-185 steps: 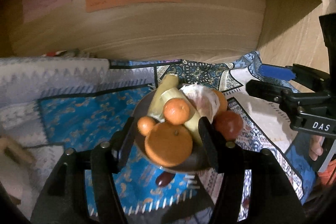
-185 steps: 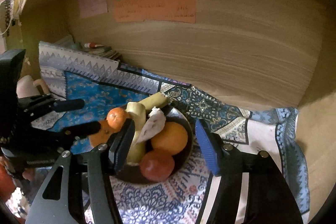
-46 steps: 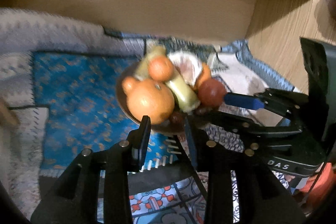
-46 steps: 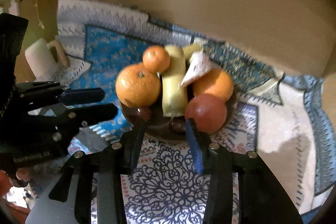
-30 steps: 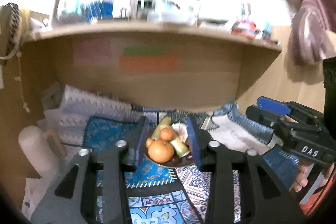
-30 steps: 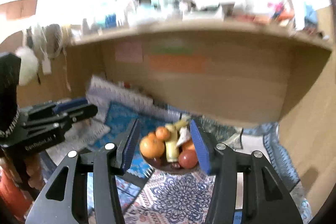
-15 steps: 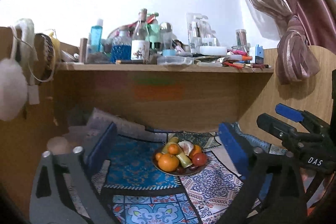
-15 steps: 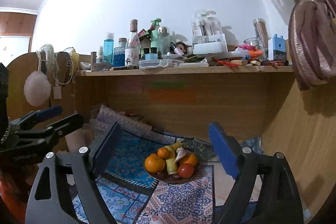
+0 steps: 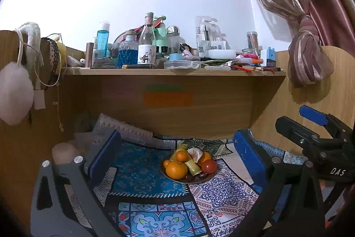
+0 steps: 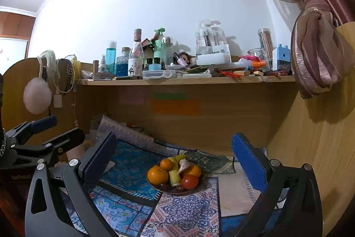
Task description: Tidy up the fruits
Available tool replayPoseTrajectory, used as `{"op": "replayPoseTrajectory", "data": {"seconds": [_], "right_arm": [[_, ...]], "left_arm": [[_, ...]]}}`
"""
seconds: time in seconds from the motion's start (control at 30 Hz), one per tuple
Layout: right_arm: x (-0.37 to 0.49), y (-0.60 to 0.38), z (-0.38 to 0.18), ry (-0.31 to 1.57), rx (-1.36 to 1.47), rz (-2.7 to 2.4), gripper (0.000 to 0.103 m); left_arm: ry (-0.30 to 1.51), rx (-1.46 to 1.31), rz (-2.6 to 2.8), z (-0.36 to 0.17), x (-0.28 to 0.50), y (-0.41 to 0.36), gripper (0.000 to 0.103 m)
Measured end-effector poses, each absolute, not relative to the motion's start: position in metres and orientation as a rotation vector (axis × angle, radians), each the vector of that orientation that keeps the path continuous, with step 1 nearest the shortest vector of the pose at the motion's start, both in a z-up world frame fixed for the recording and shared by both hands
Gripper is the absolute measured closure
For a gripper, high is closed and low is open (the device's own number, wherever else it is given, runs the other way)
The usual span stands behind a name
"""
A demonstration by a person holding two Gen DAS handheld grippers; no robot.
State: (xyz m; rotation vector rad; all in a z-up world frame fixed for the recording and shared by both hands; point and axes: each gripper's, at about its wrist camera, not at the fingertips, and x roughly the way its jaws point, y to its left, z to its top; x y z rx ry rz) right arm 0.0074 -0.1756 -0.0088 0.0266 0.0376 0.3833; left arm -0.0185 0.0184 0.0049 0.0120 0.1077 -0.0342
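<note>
The fruit sits heaped on a dark plate [image 9: 177, 179] on the patterned cloth [image 9: 142, 172] that covers the bench, under the cluttered shelf [image 9: 173, 71]. Both tools hang well back from it. The left gripper [image 9: 177, 157] has its jaws spread wide and holds nothing; the right gripper [image 10: 173, 158] is likewise released and empty, with the plate showing in the gap between its blue pads [image 10: 248, 166].

The pile itself is the main risk. In the left view the big orange [image 9: 176, 169] lies at the plate's 7 o'clock edge, the tomato [image 9: 208, 166] at 3 o'clock, a smaller orange [image 9: 182, 156] perches high on the bananas [image 9: 192, 167], and a half-peeled piece [image 9: 195, 153] leans at 1 o'clock. Small dark fruits [image 9: 195, 176] lie low at 5 o'clock, right at the rim. Everything round rests on something else, so a jaw nudging one piece could probably send its neighbour rolling off onto the cloth, and from there toward the bench's edge.

The plate seems to stand across a seam between cloth pieces, so any sideways push may tilt or slide it. The tomato and the peeled piece look soft; a hard squeeze would likely bruise or split them. With both tools approaching one small plate, they could also knock each other.
</note>
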Motion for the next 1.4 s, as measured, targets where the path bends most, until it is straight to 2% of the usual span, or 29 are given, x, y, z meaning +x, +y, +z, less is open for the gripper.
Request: {"op": "replayPoseTrajectory", "data": {"seconds": [1.4], "right_arm": [[0.013, -0.177, -0.009, 0.043, 0.021, 0.355, 0.0]], "left_arm": [[0.13, 0.003, -0.05, 0.004, -0.006, 0.01, 0.0]]}}
